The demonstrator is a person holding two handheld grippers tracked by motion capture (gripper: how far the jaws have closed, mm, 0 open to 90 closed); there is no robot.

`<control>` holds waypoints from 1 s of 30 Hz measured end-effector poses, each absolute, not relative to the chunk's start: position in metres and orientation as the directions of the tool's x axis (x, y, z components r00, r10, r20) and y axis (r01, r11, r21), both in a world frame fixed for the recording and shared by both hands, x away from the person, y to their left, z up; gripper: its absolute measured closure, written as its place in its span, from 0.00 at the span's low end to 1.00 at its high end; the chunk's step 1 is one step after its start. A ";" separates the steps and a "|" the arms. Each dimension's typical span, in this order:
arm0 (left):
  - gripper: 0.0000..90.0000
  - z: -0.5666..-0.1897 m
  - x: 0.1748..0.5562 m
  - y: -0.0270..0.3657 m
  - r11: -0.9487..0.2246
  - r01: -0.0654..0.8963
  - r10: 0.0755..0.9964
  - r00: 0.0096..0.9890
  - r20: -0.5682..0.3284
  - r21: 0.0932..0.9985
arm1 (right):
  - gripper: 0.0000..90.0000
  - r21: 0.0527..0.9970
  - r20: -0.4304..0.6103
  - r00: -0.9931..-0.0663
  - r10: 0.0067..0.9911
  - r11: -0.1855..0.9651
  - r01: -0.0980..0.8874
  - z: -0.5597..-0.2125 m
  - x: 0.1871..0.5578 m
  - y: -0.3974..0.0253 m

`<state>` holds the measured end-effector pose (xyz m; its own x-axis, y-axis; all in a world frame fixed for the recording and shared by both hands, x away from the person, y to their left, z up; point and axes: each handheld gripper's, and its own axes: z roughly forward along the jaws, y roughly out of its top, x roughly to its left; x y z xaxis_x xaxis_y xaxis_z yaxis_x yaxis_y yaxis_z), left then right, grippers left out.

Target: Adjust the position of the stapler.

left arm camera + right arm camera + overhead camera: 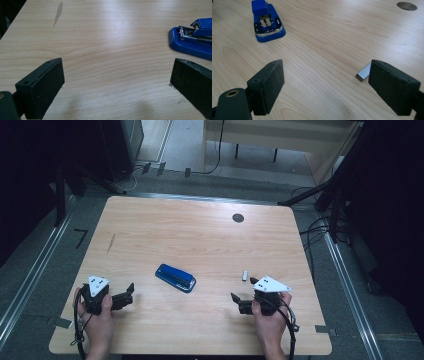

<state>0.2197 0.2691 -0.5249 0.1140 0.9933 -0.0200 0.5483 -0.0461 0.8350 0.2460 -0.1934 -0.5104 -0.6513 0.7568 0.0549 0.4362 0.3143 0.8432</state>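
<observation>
Both grippers rest low on the desk (150, 230), jaws released: left gripper (126, 296) at 8 o'clock, right gripper (239, 301) at 5. Blue stapler (175, 277) lies between them; a staple strip (245, 275) lies just beside the right gripper.

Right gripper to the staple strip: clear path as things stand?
Probably yes. The right gripper is open, and the staple strip lies flat on bare table just beside one jaw. Nothing sits between them; the stapler is well off to the side.
</observation>
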 end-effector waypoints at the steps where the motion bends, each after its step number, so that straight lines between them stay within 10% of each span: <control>1: 0.00 -0.525 0.220 0.269 -0.046 0.548 0.993 0.114 -0.020 0.835 | 0.15 0.843 0.049 -0.655 0.754 0.320 0.432 -0.510 0.247 -0.192; 30: 0.00 -0.525 0.219 0.270 -0.037 0.543 0.992 0.119 -0.032 0.839 | 0.16 0.832 0.022 -0.739 0.674 0.398 0.388 -0.494 0.280 -0.119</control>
<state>0.2193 0.2696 -0.5250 0.1186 0.9924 -0.0325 0.5433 -0.0375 0.8387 0.2798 -0.1195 -0.4944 -0.7388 0.6736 0.0224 0.3878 0.3977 0.8315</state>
